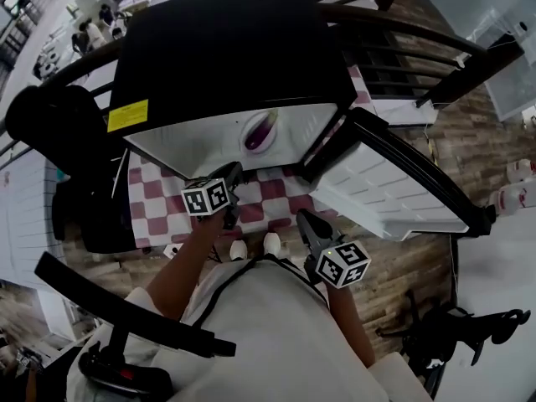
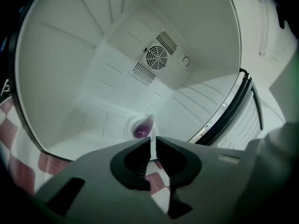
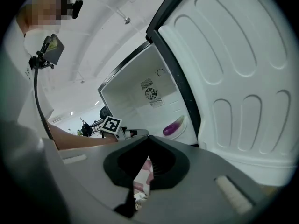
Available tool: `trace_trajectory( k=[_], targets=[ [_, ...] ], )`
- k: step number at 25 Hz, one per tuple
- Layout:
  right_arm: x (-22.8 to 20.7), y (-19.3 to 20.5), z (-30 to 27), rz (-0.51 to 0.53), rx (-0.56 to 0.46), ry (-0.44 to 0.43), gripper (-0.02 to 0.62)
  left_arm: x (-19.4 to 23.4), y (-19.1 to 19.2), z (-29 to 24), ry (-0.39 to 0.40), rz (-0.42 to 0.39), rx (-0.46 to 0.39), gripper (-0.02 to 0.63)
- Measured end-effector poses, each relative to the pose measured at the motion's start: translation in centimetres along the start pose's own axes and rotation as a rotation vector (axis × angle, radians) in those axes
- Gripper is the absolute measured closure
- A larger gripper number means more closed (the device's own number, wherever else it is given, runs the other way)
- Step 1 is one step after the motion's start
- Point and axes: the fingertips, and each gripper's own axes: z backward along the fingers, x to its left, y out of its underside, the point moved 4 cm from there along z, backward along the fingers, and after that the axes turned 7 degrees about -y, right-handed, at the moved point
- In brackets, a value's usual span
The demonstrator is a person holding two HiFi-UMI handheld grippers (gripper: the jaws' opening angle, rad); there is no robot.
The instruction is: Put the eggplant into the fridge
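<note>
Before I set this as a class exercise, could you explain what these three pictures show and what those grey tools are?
A person holds a two-jawed hand tool, called a gripper, in each hand. One picture comes from a camera on the person's head, looking down. The other two come from cameras riding on the left gripper and the right gripper. Both grippers are shut and hold nothing. A checked cloth lies in front of the open fridge, and the eggplant lies inside it.

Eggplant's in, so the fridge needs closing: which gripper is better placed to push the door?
Probably right: the right gripper hangs beside the open door, while the left gripper, empty, faces the fridge interior.
</note>
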Motion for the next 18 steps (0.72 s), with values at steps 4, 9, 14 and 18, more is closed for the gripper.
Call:
trace_trajectory(
  k=[4, 9, 14, 18],
  targets=[
    [0.3, -0.5, -1.3, 0.013, 0.005, -0.033, 0.589, 0.6, -0.3, 2.6, -0.001, -0.021, -0.031, 0.606],
    [0.6, -0.9, -2.5, 0.036, 0.006, -0.069, 0.589, 1.1, -0.8, 5.5, -0.002, -0.025, -0.072, 0.606],
    [0.8, -1.5, -3.3, 0.065, -0.003, -0.095, 0.589, 0.9, -1.1, 7.8, 0.005, -0.037, -0.113, 0.606],
    [0.9, -1.8, -4.1, 0.079, -0.006, -0.107, 0.589, 0.6, -1.4, 9.4, 0.003, -0.073, -0.128, 0.606]
  ],
)
